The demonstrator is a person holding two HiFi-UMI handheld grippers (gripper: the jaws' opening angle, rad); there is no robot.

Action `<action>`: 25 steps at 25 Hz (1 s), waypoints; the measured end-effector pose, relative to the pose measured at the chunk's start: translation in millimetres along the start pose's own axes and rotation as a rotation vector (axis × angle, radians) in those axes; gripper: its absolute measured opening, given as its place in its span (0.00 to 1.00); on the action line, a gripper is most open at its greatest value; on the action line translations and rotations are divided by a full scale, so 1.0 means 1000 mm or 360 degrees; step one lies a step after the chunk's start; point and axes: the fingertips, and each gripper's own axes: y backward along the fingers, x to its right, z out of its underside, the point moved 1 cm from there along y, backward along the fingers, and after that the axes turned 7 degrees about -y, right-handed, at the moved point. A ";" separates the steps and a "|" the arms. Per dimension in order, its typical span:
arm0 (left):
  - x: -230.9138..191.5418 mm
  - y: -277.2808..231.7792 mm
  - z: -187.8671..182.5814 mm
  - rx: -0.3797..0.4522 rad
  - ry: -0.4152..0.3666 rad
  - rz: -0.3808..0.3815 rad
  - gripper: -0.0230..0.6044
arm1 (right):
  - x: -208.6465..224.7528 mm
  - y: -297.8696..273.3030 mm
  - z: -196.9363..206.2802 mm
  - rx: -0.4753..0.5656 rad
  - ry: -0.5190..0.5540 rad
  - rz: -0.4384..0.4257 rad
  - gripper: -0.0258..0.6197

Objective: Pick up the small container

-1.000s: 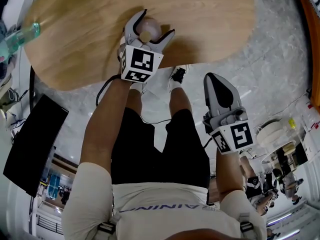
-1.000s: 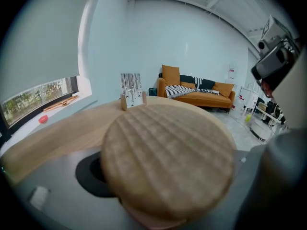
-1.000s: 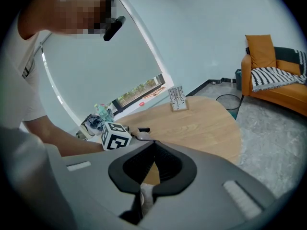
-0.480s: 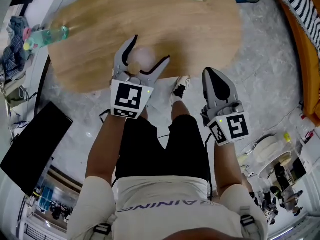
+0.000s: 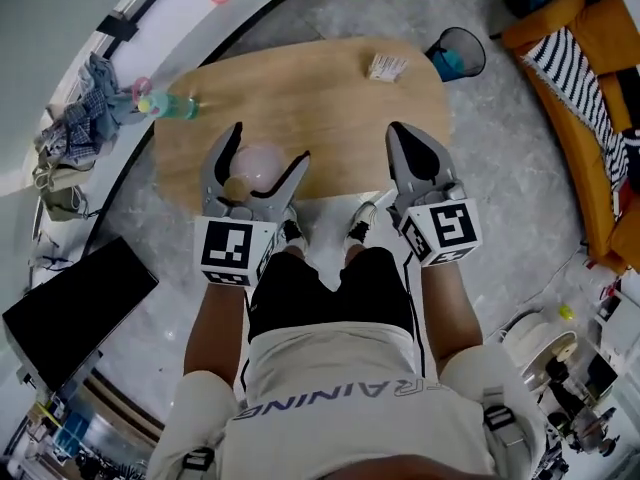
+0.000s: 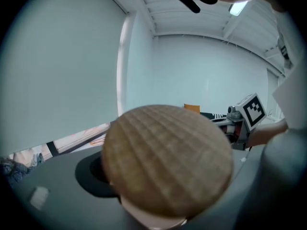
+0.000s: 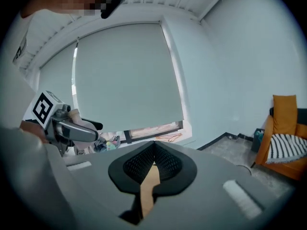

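Note:
The small container [image 5: 255,168], a pale pink pot with a round wooden lid, sits between the widely spread jaws of my left gripper [image 5: 267,143], which is shut on it and holds it in the air above the near edge of the wooden table [image 5: 330,88]. In the left gripper view the wooden lid [image 6: 168,162] fills the middle and hides the jaws, with a strip of the pink body [image 6: 153,220] below it. My right gripper [image 5: 398,133] hangs beside it on the right, shut and holding nothing; its pads [image 7: 153,163] meet in the right gripper view.
On the table stand a green bottle [image 5: 170,105] at the far left and a small box [image 5: 387,66] at the far right. A bin [image 5: 457,56] and an orange sofa [image 5: 580,88] lie beyond to the right, a black panel [image 5: 70,308] to the left.
The table now looks smaller and farther below. The left gripper still holds the container, now off the tabletop. The right gripper has come up level with the left.

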 end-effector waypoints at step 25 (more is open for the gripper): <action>0.002 0.129 -0.165 0.0315 0.0038 -0.0155 0.71 | -0.079 0.107 -0.200 0.0377 0.0252 -0.0035 0.06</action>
